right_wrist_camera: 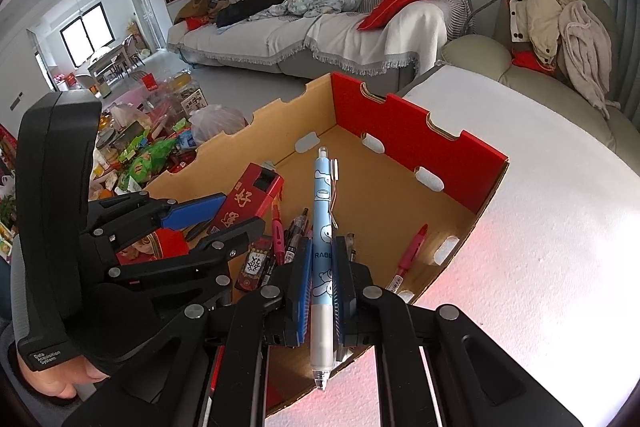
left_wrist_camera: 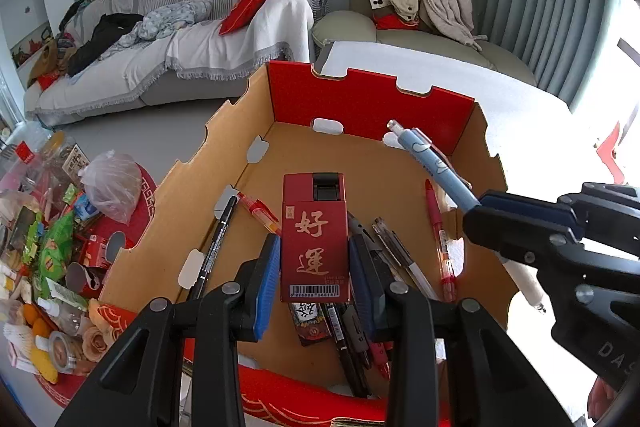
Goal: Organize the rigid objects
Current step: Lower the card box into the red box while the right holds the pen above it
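Open-topped cardboard box (left_wrist_camera: 400, 171) with red end wall on the white table (right_wrist_camera: 540, 227), already holding a scatter of pens (left_wrist_camera: 384, 251), a black marker (left_wrist_camera: 212, 247) along the left wall and a small printed packet (left_wrist_camera: 310, 321) underneath; easily shoved or tipped on the smooth tabletop if either tool presses on a notched wall. Left gripper (left_wrist_camera: 314, 267) clamped on the red cigarette pack (left_wrist_camera: 314, 235), gold characters facing up, held above the box floor over the pens; pinched on its lower half only, so likely to pivot or slide between the blue pads, and likely to crush if squeezed harder; lid end apparently flipped open, though hard to confirm at this angle, so contents could spill on a tilt. Right gripper (right_wrist_camera: 322, 279) closed on the light-blue cartoon pen (right_wrist_camera: 324, 227), gripped near mid-barrel, clicker end pointing over the box, tip hanging back past the box rim; round barrel prone to rolling or rotating in the grip, and a release here probably drops it across the rim or onto the table rather than inside. Both tools close together over the same box, so risk of fingers colliding or knocking each other's load. Loose red pen (right_wrist_camera: 410, 255) by the right wall liable to be pinned or flicked out by a careless descent.
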